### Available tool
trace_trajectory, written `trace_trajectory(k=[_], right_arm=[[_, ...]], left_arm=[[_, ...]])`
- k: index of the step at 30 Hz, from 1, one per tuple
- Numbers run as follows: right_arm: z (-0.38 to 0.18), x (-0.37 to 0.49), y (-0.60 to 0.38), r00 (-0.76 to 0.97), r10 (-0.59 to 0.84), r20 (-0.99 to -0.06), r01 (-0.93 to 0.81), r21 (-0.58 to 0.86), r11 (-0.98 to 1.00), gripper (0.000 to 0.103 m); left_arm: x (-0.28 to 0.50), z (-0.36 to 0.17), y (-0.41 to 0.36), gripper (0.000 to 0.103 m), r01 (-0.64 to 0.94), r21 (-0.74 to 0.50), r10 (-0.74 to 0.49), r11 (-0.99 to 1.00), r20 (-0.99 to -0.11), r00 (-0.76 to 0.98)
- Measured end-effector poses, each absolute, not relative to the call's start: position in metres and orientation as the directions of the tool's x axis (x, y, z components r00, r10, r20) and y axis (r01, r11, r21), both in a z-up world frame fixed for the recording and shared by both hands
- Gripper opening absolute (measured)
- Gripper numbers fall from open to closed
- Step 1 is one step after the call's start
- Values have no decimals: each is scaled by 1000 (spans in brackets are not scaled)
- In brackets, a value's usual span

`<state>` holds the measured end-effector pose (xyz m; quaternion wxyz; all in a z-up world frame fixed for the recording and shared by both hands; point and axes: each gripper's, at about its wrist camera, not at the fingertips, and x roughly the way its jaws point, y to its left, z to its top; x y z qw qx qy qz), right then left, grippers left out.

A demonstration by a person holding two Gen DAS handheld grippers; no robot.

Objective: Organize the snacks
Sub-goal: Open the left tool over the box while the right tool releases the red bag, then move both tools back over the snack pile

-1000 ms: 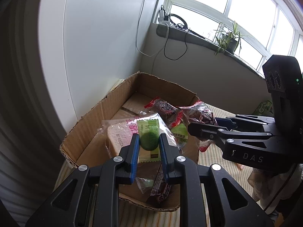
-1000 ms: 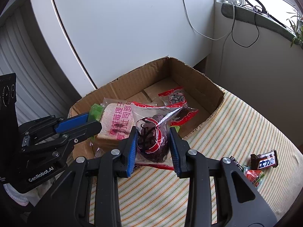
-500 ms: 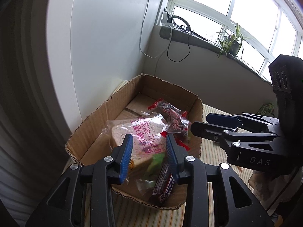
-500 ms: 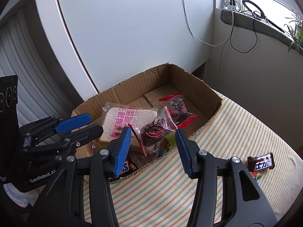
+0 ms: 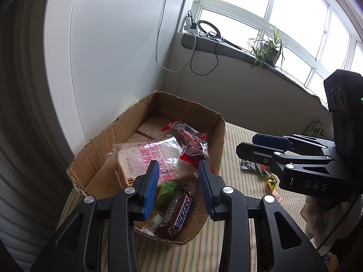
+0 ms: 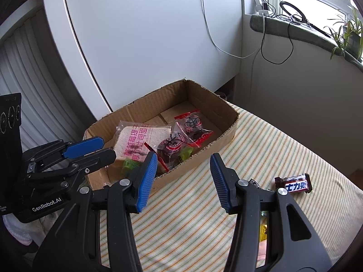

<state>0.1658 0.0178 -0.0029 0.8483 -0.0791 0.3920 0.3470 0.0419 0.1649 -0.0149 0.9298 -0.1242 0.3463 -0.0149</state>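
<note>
Both claws stand parted and hold nothing: the left gripper [image 5: 178, 189] above the cardboard box [image 6: 229, 133], the right gripper [image 6: 183, 181] over the striped cloth [image 6: 261, 149]. Inside lie a Snickers bar [image 5: 179, 212], bagged bread [image 5: 145, 158], perhaps plums. Farther right, a chocolate bar [image 6: 295, 184] sits outside.

Striped tablecloth [image 6: 261, 158] under cardboard box [image 6: 229, 133], loose chocolate bar [image 6: 293, 184].

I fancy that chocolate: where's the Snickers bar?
The Snickers bar lies in the cardboard box's near corner, beside a green packet, seen in the left wrist view.
</note>
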Motion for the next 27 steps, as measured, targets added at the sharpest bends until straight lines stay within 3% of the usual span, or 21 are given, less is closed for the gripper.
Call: trace_trajectory(k=[9, 11, 27], right_arm=[[-2, 172, -42, 498, 488, -717, -592, 130, 795, 52], [-5, 175, -58, 507, 476, -719, -575, 129, 808, 59], [-45, 187, -142, 488, 418, -767, -485, 159, 860, 59]], left_arm=[[45, -13, 132, 35, -8, -246, -156, 969, -641, 752], [46, -15, 123, 35, 7, -253, -174, 967, -643, 746], [68, -38, 51, 35, 119, -267, -276, 956, -689, 670]])
